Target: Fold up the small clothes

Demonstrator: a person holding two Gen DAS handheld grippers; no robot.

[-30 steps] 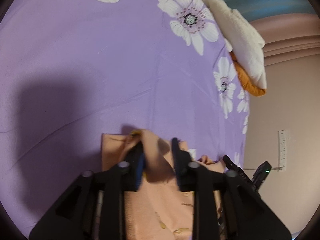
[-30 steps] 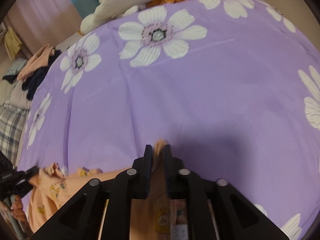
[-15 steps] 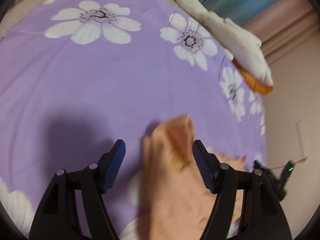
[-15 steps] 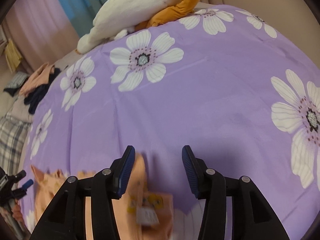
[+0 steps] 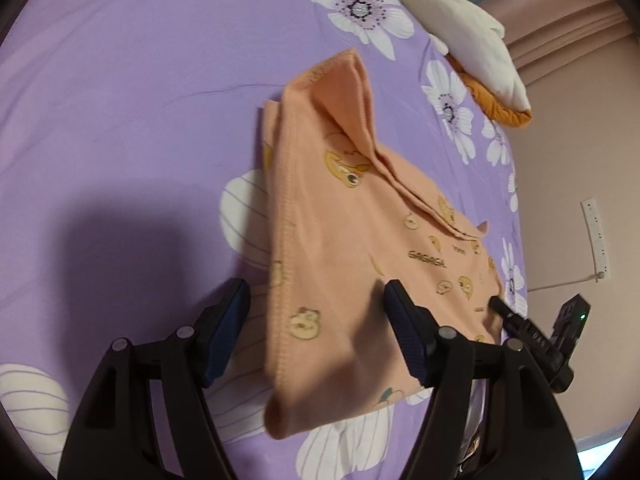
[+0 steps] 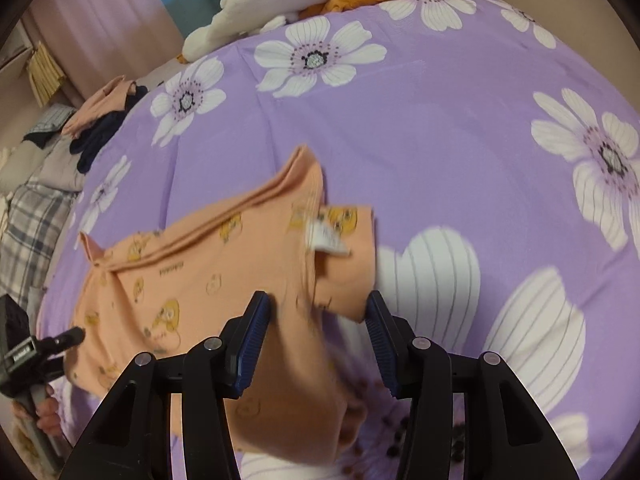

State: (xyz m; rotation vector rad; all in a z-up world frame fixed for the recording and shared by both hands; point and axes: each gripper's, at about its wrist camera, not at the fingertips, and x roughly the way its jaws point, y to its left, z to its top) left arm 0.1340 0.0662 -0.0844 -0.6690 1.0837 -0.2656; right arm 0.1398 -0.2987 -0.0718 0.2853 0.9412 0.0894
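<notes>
A small peach garment with yellow cartoon prints (image 5: 344, 232) lies folded on the purple flowered bed sheet (image 5: 120, 100). One corner stands up in a loose fold. My left gripper (image 5: 316, 320) is open above its near edge and holds nothing. In the right wrist view the same garment (image 6: 208, 276) lies with a white label (image 6: 326, 240) showing. My right gripper (image 6: 318, 328) is open over its near end and holds nothing. The other gripper (image 6: 24, 356) shows at the far left there.
A cream and orange bundle of bedding (image 5: 476, 48) lies at the far end of the bed. A pile of other clothes (image 6: 104, 116) sits at the bed's far left edge. A wall with a power strip (image 5: 596, 236) is to the right.
Both grippers have opened and let go of the garment, then pulled back and up. The garment has dropped onto the sheet.
</notes>
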